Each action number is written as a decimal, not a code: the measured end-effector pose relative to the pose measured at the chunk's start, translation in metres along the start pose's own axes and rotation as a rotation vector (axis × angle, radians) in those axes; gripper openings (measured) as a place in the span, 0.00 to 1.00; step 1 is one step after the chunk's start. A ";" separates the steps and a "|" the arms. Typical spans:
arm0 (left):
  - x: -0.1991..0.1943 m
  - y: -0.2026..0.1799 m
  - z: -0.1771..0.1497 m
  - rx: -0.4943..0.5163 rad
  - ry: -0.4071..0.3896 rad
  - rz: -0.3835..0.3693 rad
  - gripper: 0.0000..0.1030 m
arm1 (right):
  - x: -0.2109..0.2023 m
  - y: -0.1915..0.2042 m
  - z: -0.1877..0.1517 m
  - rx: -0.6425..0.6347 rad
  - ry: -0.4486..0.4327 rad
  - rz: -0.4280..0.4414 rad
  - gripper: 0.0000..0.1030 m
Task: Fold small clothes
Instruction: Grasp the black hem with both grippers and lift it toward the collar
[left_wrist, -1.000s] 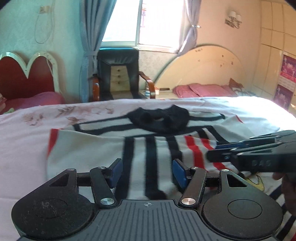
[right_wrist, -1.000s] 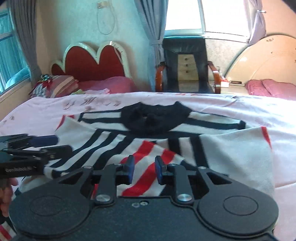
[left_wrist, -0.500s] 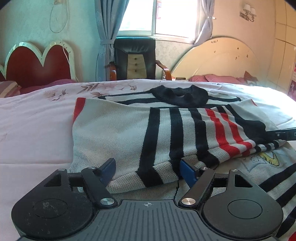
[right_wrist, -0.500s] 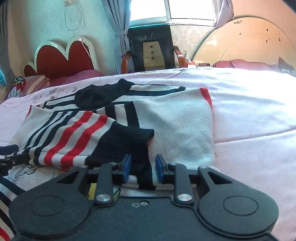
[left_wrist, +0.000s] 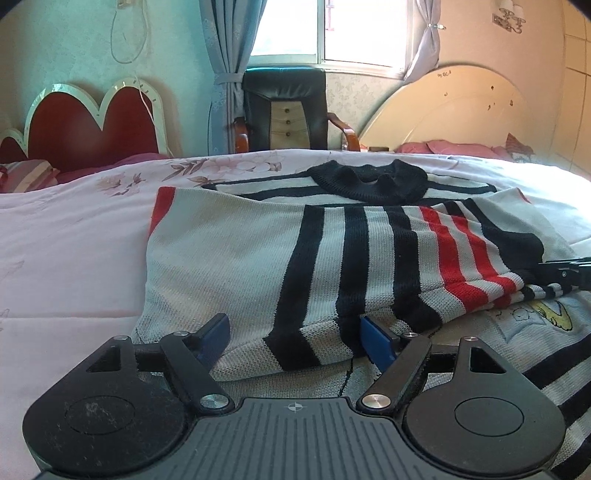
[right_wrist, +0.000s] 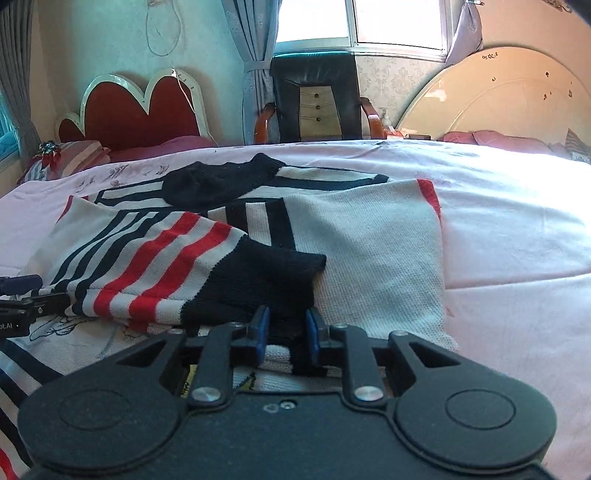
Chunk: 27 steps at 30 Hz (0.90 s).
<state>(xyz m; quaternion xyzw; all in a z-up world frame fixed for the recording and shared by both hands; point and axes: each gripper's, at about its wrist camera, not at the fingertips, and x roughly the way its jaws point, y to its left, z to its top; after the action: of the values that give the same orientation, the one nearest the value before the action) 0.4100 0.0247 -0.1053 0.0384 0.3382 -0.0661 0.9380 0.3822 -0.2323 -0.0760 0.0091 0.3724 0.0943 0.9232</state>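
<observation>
A white knitted sweater (left_wrist: 236, 258) with black and red stripes and a black collar (left_wrist: 369, 181) lies flat on the bed. Both sleeves are folded in across its body. My left gripper (left_wrist: 297, 338) is open, and the folded sleeve's edge lies loose between its blue pads. My right gripper (right_wrist: 285, 328) is shut on the black cuff (right_wrist: 266, 280) of the red-striped sleeve (right_wrist: 166, 266), which rests on the sweater's body (right_wrist: 369, 240). Each gripper shows at the other view's edge: the right gripper (left_wrist: 565, 275) and the left gripper (right_wrist: 26, 295).
A second white garment (left_wrist: 535, 321) with a cartoon print and dark stripes lies under the sweater's near edge. The pink floral bedsheet (left_wrist: 74, 258) spreads around. Beyond the bed stand a black armchair (left_wrist: 284, 110), a red headboard (left_wrist: 85, 125) and a pale round headboard (left_wrist: 461, 110).
My left gripper's jaws have widened and the cloth now lies loose between them. The right gripper has carried the red-striped sleeve across the sweater and laid its cuff on the body.
</observation>
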 end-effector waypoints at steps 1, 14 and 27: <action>0.000 -0.001 0.000 0.006 0.003 0.005 0.75 | 0.000 -0.001 0.000 0.002 -0.001 0.003 0.21; -0.042 -0.008 0.001 0.133 0.019 0.085 0.85 | -0.036 -0.010 0.007 0.020 0.048 0.099 0.33; -0.215 0.044 -0.144 -0.147 0.099 -0.031 0.72 | -0.204 -0.056 -0.121 0.294 0.102 0.168 0.42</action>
<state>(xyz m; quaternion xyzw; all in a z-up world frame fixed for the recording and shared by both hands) 0.1624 0.1063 -0.0770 -0.0324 0.3887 -0.0535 0.9193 0.1648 -0.3309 -0.0284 0.1706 0.4264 0.1160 0.8807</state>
